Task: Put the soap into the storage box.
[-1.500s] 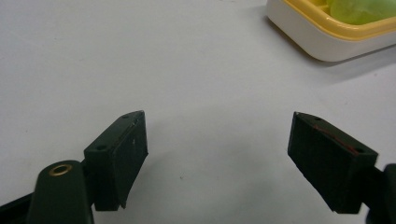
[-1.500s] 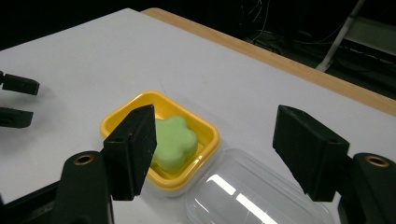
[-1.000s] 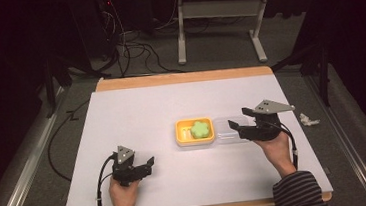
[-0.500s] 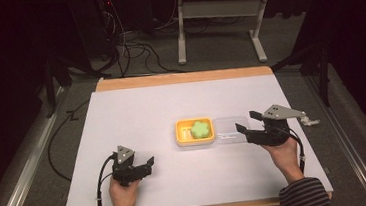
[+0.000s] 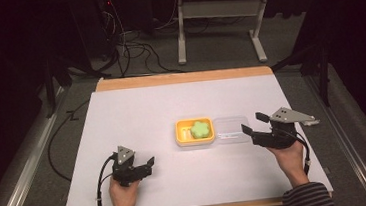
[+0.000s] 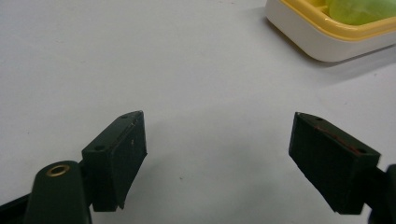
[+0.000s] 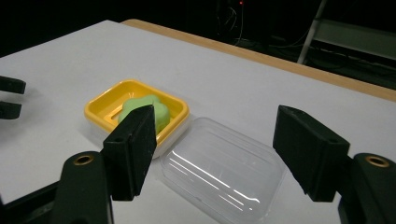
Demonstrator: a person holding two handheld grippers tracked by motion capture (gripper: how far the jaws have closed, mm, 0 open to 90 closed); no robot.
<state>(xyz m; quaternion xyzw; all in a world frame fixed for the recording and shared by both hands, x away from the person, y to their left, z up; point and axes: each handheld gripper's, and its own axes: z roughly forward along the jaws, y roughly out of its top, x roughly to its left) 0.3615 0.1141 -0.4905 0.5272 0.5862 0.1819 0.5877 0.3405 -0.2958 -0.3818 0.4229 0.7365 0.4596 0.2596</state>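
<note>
clear rectangular plastic lid (image 7: pixel 223 173): flat on table, touching yellow soap tray (image 7: pixel 110 105) holding green flower-shaped soap (image 7: pixel 142 109). right gripper (image 5: pixel 254 129) nearer, jaws spread, lid just ahead. left gripper (image 5: pixel 146 167) spread, empty.

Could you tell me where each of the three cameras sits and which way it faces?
High view: above the person's side, looking forward and down on the table; both forearms and hands show, with the left gripper and the right gripper.
Left gripper view: rides the left gripper, looking low across the table past its open black fingers toward the yellow soap dish.
Right gripper view: rides the right gripper, open fingers framing the clear lid beside the dish.
Shared: all three views show the dish with the green soap.
</note>
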